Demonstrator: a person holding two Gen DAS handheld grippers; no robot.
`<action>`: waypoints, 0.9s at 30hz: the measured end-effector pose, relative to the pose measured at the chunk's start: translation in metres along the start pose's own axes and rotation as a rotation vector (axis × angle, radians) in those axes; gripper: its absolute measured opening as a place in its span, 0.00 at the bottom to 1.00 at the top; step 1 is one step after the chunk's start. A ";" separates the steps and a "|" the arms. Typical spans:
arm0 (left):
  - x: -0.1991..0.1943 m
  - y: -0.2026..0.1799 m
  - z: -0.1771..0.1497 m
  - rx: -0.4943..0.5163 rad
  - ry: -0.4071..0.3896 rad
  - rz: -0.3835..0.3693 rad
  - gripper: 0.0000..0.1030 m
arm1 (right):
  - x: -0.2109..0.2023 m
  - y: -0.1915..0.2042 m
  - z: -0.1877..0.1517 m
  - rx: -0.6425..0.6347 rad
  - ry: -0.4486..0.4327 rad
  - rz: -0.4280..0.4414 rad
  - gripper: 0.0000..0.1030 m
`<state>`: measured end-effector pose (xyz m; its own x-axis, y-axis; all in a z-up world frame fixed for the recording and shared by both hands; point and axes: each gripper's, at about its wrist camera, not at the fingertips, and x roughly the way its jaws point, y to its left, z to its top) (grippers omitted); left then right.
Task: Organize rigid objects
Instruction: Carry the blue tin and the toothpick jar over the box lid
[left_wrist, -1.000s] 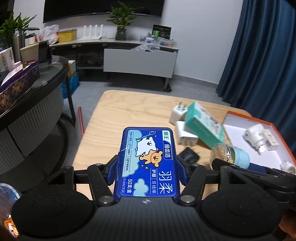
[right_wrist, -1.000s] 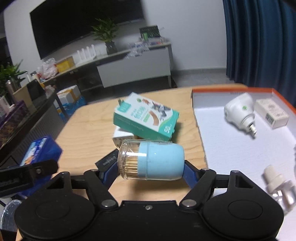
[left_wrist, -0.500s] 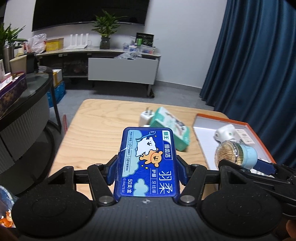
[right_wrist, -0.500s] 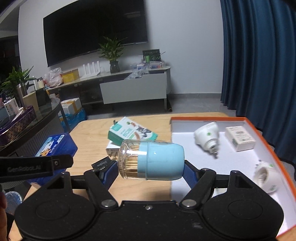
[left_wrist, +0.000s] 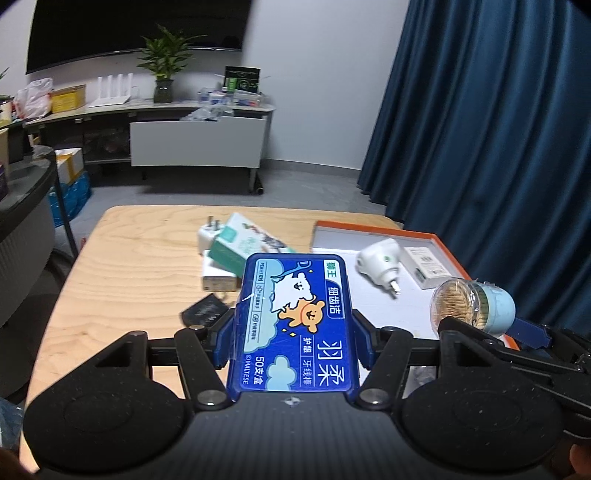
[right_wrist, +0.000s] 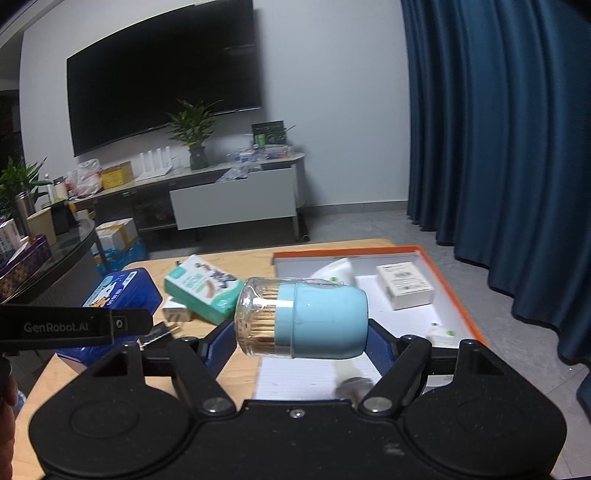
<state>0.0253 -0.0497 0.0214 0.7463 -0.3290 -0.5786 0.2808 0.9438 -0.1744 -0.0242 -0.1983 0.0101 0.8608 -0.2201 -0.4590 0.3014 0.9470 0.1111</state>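
My left gripper (left_wrist: 293, 332) is shut on a blue floss-pick box (left_wrist: 295, 321) with a cartoon bear, held above the wooden table (left_wrist: 122, 280). The box also shows in the right wrist view (right_wrist: 118, 295). My right gripper (right_wrist: 301, 332) is shut on a toothpick jar (right_wrist: 303, 319) with a light-blue cap, lying sideways above the near end of the orange-rimmed white tray (right_wrist: 458, 295). The jar also shows in the left wrist view (left_wrist: 472, 308), right of the blue box.
The tray (left_wrist: 447, 251) holds a white plug-in device (left_wrist: 378, 260), a small white box (right_wrist: 404, 284) and a small white part (right_wrist: 441, 334). A green box (right_wrist: 201, 288), white chargers (left_wrist: 218, 277) and a black flat item (left_wrist: 203, 312) lie on the table. A dark curtain hangs to the right.
Both grippers have lifted and swung right toward the tray, each still holding its object. The table items look farther away and lower in both views.
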 end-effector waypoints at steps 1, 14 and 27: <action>0.001 -0.002 0.000 0.000 0.001 -0.005 0.61 | -0.001 -0.004 0.000 0.003 -0.002 -0.005 0.85; 0.010 -0.032 0.000 0.044 0.022 -0.057 0.61 | -0.015 -0.050 -0.001 0.042 -0.040 -0.094 0.85; 0.031 -0.066 0.006 0.083 0.042 -0.096 0.61 | -0.015 -0.074 0.004 0.020 -0.069 -0.120 0.86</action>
<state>0.0335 -0.1221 0.0203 0.6881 -0.4146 -0.5955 0.4002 0.9014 -0.1652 -0.0577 -0.2665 0.0123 0.8438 -0.3479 -0.4086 0.4118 0.9080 0.0771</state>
